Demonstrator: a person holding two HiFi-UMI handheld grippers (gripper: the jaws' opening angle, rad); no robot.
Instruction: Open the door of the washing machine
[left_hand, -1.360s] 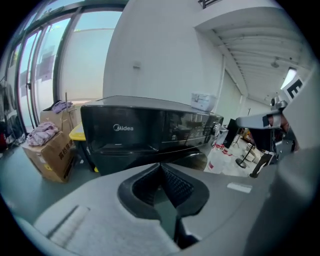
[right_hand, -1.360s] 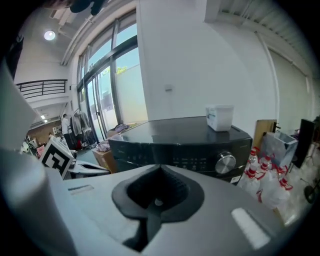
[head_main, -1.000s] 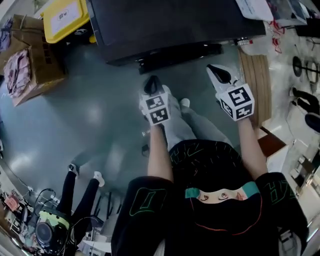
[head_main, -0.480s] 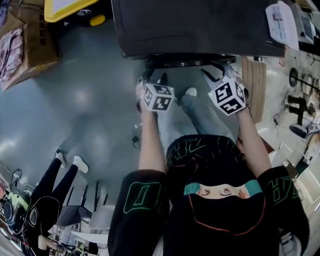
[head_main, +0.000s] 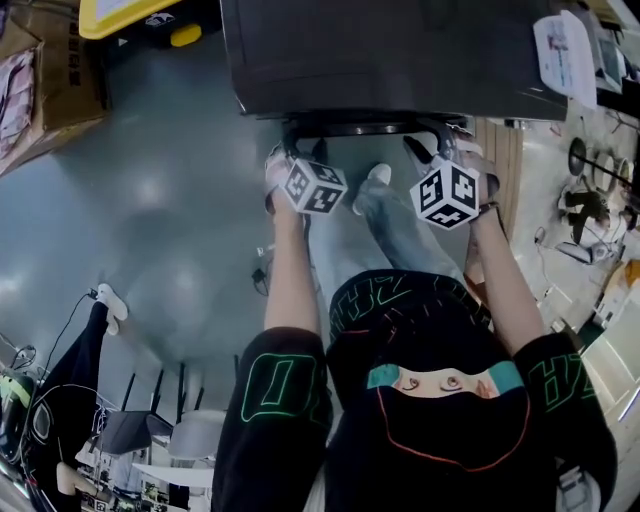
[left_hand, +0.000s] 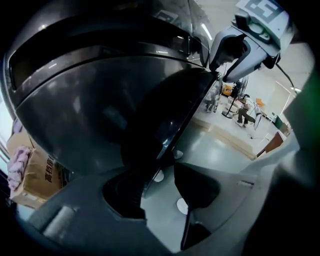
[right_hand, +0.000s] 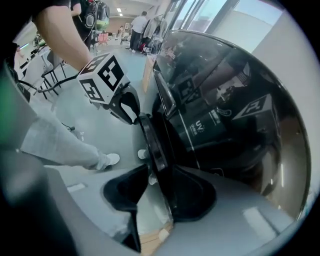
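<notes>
Lately opened, both tongs (left_hand: 160, 195) (right_hand: 160, 192) straddle door (left_hand: 100, 110).

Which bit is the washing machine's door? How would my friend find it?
Find the big dark washing machine at the top of the head view, right of the yellow lid. Its door is the round, shiny black part bulging from its front, just above the white shoe. The rest of the machine looks flat and boxy.
</notes>
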